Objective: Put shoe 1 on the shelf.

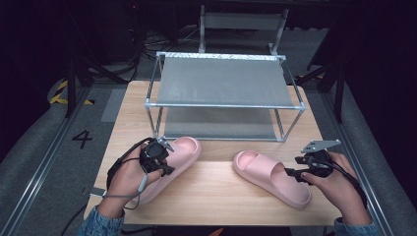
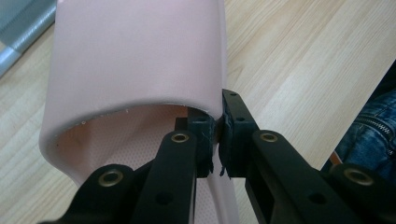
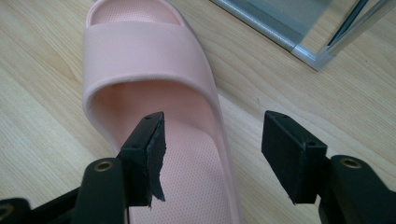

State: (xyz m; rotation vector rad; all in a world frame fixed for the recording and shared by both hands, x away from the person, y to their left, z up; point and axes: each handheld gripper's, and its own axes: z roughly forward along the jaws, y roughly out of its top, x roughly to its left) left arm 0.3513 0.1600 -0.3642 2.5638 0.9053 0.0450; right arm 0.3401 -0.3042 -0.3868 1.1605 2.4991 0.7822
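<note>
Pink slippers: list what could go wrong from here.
1. The left gripper pinches only the thin edge of the left slipper's strap, so the slipper may swing or slip out when lifted.
2. The rack stands just beyond that slipper; its toe could knock the frame.
3. The right gripper is open astride the right slipper's side wall; closing there might pinch only the rim and tip it.

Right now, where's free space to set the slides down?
Both shelves of the metal shoe rack are bare. Bare wood shows between the left slide and right slide, and along the table's front edge. Crowded at both hands, where tongs meet slides.
</note>
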